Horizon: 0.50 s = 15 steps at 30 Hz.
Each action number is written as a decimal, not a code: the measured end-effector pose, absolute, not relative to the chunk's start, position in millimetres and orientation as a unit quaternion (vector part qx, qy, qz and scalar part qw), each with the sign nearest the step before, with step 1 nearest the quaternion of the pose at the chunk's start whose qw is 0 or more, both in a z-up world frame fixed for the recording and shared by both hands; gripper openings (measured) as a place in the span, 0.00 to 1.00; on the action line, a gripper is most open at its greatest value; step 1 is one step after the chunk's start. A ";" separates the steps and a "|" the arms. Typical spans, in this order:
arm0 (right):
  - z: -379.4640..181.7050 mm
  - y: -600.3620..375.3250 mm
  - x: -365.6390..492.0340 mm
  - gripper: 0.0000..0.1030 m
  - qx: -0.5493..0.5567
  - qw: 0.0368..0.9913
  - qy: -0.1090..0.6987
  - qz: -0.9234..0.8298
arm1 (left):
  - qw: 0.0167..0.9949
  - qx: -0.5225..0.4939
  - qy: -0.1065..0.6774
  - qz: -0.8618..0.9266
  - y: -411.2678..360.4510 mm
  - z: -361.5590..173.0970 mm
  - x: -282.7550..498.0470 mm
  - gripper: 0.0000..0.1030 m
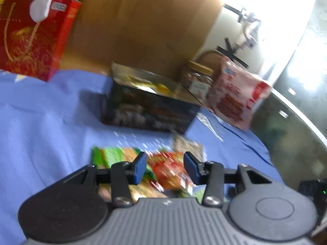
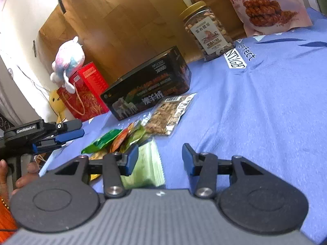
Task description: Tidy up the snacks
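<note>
Hand-held grippers point(image 1: 165, 167) point(image 2: 160, 159) agape above snack packets point(image 1: 169, 167)

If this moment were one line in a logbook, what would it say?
left gripper: open, above snack packets | right gripper: open, empty | black box: lid off

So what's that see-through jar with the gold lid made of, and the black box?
The clear nut-filled jar looks like glossy plastic, possibly glass: you can see the nuts through its wall; its gold lid may be plastic or metal. The black rectangular box looks like printed cardboard, though its shiny inner wall hints at tin.
</note>
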State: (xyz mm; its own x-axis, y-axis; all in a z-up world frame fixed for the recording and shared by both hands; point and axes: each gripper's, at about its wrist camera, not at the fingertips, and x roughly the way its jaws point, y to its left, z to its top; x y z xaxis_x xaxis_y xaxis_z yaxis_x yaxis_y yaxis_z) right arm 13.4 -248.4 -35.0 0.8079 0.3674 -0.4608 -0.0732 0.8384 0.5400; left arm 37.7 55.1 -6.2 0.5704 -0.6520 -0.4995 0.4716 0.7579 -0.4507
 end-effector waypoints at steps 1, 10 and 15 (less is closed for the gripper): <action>-34.1 -245.8 9.4 0.49 0.249 0.918 0.283 0.126 | 0.870 -0.135 0.340 -0.332 51.3 -8.2 32.3 0.40; -29.7 -216.1 -4.8 0.50 0.123 0.937 0.285 0.158 | 0.835 -0.113 0.380 -0.381 19.2 -26.3 3.9 0.46; -30.2 -205.9 0.0 0.51 0.079 0.940 0.288 0.163 | 0.821 -0.113 0.399 -0.393 9.4 -33.8 2.6 0.50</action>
